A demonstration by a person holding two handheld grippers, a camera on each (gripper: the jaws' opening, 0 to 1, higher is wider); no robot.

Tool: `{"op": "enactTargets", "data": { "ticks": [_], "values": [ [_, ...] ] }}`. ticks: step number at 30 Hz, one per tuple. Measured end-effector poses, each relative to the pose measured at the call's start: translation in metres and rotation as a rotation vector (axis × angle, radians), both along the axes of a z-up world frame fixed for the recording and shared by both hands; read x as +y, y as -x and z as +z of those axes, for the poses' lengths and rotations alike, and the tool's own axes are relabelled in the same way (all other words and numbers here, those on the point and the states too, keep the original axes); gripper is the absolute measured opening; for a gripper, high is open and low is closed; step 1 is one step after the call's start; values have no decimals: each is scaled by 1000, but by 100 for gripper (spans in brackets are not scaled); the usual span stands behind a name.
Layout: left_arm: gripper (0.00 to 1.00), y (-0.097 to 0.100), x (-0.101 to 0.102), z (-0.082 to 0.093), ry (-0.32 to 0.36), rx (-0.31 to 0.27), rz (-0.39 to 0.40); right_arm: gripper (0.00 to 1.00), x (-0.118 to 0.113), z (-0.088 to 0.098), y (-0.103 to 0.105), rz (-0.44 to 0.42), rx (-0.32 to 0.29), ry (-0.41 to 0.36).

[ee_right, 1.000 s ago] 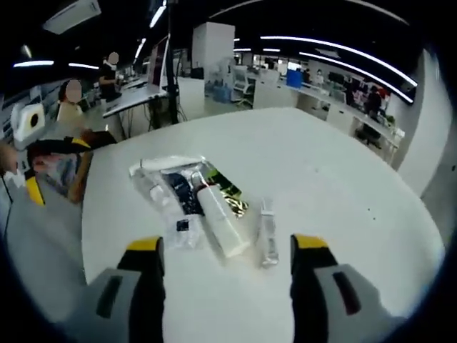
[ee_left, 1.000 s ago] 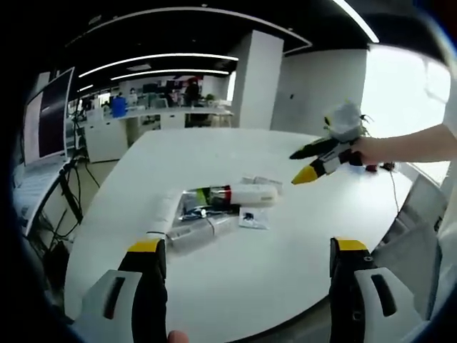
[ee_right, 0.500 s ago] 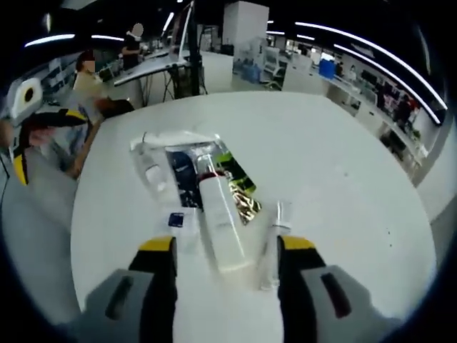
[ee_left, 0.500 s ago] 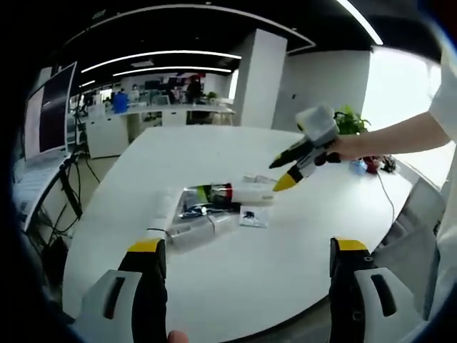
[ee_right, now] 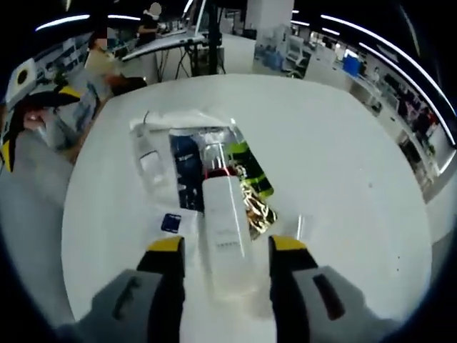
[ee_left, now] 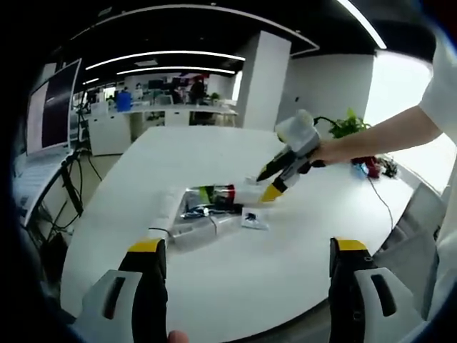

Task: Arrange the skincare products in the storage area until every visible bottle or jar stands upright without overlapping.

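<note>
My right hand-held gripper (ee_right: 221, 246), now nearer, jaws spread astride the white bottle (ee_right: 227, 236); bare bench (ee_right: 343, 171) beyond it.

It was an open office: long ceiling lights (ee_left: 171, 56), rows of desks (ee_left: 178, 114), a monitor (ee_left: 53, 107).

White bottle (ee_right: 226, 236), red neck; yellow-tipped tongs (ee_right: 223, 248); white table (ee_right: 343, 179).

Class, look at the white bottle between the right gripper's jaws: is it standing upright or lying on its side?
Lying on its side. The white bottle rests lengthwise on the table, between the right gripper's open jaws.
</note>
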State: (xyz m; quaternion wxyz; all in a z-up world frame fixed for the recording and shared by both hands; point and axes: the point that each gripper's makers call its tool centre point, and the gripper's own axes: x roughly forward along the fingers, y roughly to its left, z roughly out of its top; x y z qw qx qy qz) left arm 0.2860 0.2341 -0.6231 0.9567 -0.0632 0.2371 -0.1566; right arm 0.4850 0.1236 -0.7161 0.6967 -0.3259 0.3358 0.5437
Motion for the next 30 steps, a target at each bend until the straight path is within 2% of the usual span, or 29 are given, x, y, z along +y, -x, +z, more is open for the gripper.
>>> {"op": "enactTargets", "data": {
  "ticks": [9, 14, 30],
  "values": [
    [93, 0, 2, -1, 9, 0, 9, 40, 18, -15, -3, 36, 17, 56],
    [93, -1, 3, 0, 14, 0, 14, 35, 25, -17, -6, 35, 17, 70],
    [92, -2, 3, 0, 20, 0, 17, 31, 43, -27, -4, 105, 41, 169]
  ]
}}
